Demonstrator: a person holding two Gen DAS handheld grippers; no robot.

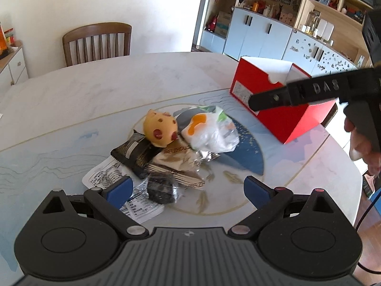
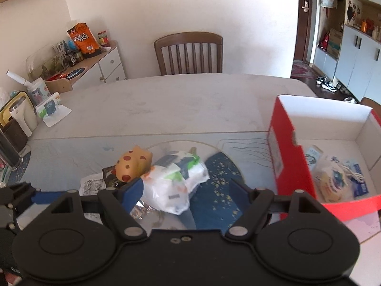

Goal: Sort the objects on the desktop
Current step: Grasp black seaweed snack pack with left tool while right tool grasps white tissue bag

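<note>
A pile lies on the round blue mat (image 1: 247,157): a yellow red-spotted toy (image 1: 160,128), a white plastic bag (image 1: 212,131), a black snack packet (image 1: 134,153), a brown wrapper (image 1: 177,164) and a small dark item in clear wrap (image 1: 160,188). My left gripper (image 1: 188,190) is open just in front of the pile, its fingers on either side of the dark item. My right gripper (image 2: 187,190) is open, hovering over the white bag (image 2: 176,181) beside the toy (image 2: 133,164). The open red box (image 2: 293,166) on the right holds several packets.
A wooden chair (image 2: 188,52) stands behind the table (image 2: 178,102). A mug, tissues and other clutter (image 2: 28,112) crowd the table's left edge. A sideboard (image 2: 95,64) and wall cabinets (image 1: 262,33) lie beyond. A hand (image 1: 364,147) holds the right gripper's handle.
</note>
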